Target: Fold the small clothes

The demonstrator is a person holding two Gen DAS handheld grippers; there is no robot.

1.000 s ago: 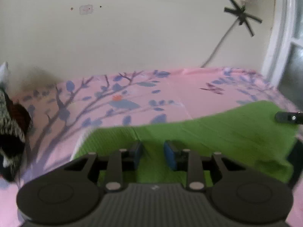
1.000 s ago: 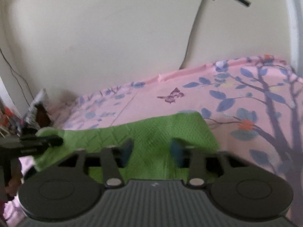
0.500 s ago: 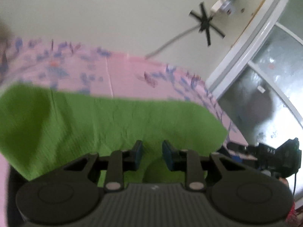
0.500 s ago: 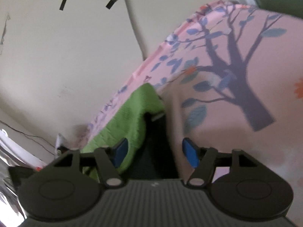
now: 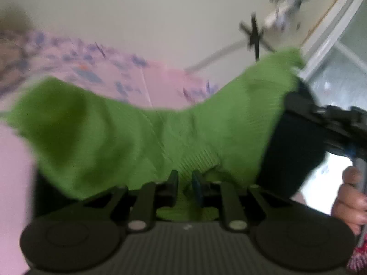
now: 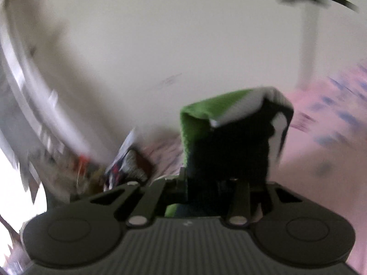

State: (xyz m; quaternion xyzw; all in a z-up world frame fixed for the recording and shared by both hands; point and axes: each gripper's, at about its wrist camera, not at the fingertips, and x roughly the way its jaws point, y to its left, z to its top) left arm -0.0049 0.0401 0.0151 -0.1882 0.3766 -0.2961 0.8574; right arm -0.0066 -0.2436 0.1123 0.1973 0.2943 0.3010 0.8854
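Pink floral bedding [image 5: 160, 80] lies under a pale wall [image 5: 137, 11], both views smeared by motion.

Above the bedding, a green knit [image 5: 137, 137] hangs stretched between the two tools, off the surface. Its ribbed hem runs down into the left gripper [image 5: 184, 184], whose jaws are closing on it; the pads sit nearly together with a pinch of green between them. From there the cloth spreads left in a loose, sagging lobe and climbs right to a raised corner near a window frame [image 5: 332, 34].

At that raised corner the knit meets the right gripper [image 5: 321, 119], seen from the left camera as a dark body with a hand [image 5: 351, 204] on its handle. In the right wrist view the green knit [image 6: 197, 123] stands up from between that gripper's fingers as a folded edge with a dark inner side. Its jaws [image 6: 208, 188] are closing with the cloth between them; blur and shadow hide whether the pads press it.

Black tape crosses [image 5: 254, 36] pin a cable to the wall.
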